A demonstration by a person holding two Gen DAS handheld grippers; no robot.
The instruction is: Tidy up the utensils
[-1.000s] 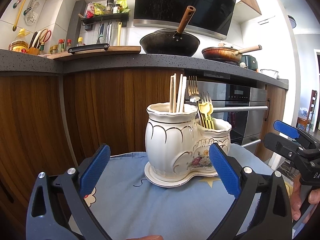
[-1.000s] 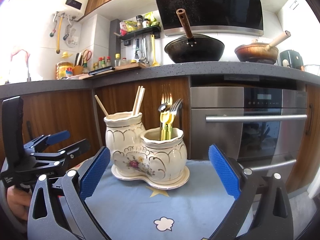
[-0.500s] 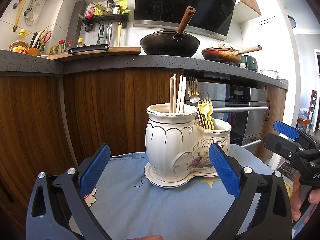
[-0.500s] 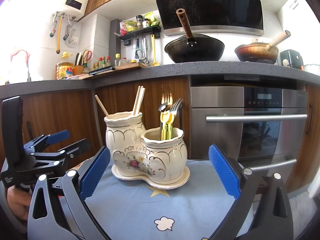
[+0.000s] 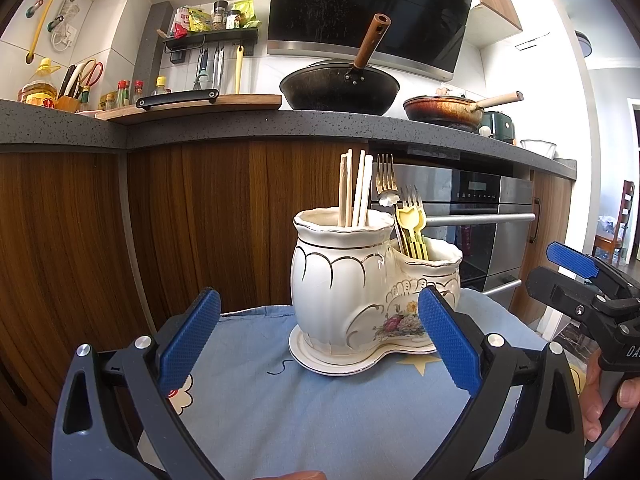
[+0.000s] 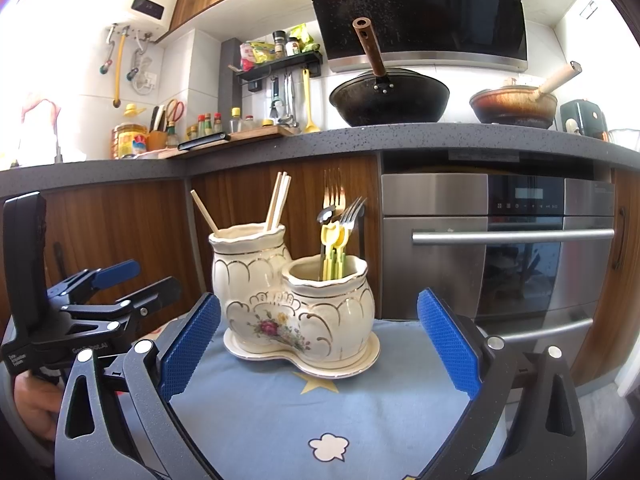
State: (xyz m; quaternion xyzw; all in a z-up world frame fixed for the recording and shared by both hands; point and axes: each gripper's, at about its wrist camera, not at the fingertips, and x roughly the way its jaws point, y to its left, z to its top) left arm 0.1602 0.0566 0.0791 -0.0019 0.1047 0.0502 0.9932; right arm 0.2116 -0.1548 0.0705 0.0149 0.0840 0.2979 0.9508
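A cream ceramic two-pot utensil holder (image 5: 360, 300) (image 6: 296, 300) with gold trim and a flower print stands on a blue cloth (image 5: 320, 408) (image 6: 320, 412). Its taller pot holds several wooden chopsticks (image 5: 354, 188) (image 6: 278, 200). Its lower pot holds metal forks (image 5: 386, 176) (image 6: 334, 192), a spoon and yellow-handled utensils (image 5: 412, 232) (image 6: 334, 252). My left gripper (image 5: 318, 342) is open and empty, just in front of the holder. My right gripper (image 6: 318, 342) is open and empty, also in front of it. Each gripper shows in the other's view, the right (image 5: 576, 280) and the left (image 6: 116, 288).
Behind the cloth are wooden cabinet fronts (image 5: 192, 220) and a steel oven (image 6: 500, 240). On the counter above are a black wok (image 6: 388, 96), a brown pan (image 6: 514, 106), a cutting board (image 5: 192, 104) and bottles.
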